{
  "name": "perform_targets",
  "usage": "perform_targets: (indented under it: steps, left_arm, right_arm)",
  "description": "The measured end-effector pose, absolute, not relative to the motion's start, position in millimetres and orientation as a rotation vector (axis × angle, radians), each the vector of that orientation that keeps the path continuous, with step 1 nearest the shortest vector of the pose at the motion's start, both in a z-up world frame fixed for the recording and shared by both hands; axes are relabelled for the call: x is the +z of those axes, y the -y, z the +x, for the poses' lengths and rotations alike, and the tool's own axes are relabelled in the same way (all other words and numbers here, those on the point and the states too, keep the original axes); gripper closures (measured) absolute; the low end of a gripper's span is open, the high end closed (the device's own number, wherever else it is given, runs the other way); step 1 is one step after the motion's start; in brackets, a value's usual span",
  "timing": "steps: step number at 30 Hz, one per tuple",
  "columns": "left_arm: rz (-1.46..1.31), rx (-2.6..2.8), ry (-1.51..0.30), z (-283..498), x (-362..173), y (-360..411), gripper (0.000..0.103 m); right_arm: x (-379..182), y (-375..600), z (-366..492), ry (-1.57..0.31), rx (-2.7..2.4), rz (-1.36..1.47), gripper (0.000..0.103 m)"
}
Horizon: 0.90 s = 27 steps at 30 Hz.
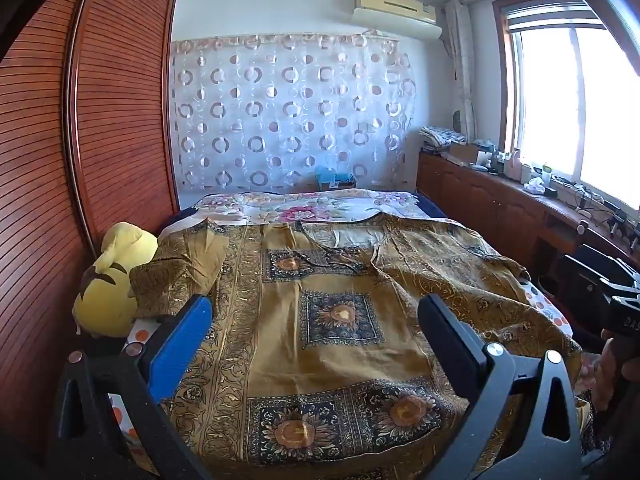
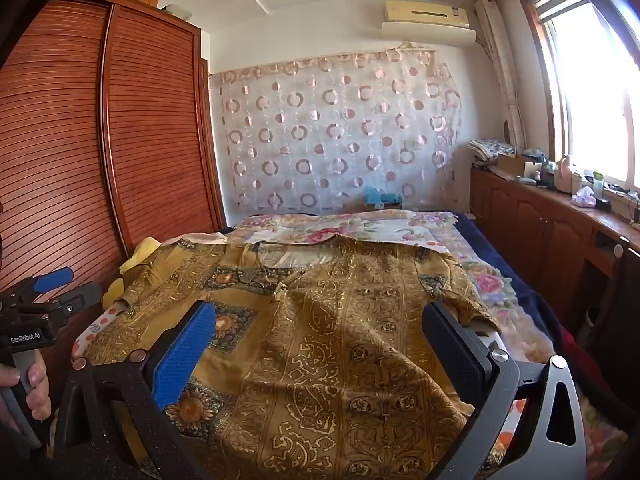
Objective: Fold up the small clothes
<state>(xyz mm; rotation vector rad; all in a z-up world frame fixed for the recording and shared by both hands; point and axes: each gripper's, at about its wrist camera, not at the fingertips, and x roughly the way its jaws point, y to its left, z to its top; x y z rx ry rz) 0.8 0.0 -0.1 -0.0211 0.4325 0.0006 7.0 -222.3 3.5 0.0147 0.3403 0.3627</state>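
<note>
We find the mustard patterned shirt (image 1: 340,312) spread flat on the bed (image 2: 500,292). Both tongs, left (image 1: 316,320) and right (image 2: 316,328), stand apart above it, empty. We judge it light, limp; grip the hem corners.

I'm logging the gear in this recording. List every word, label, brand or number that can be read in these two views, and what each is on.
"GenRobot.AI": white label on the body of the left gripper, seen in the right wrist view.
"DAS": partial pale lettering, cut off, on the body of the right gripper, seen in the left wrist view.
Air conditioner: a small sticker at its right end, too blurred to read.
Items on the window counter: any labels too small to read.
</note>
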Motion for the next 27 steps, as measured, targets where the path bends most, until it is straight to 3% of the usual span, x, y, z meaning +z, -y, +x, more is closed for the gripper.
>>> perform_targets:
  steps: [27]
  left_arm:
    - [-0.028,0.000,-0.422,0.7,-0.9,-2.5,0.000]
  right_arm:
    - [3.4,221.7,3.4,-0.336,0.365,0.016,0.000]
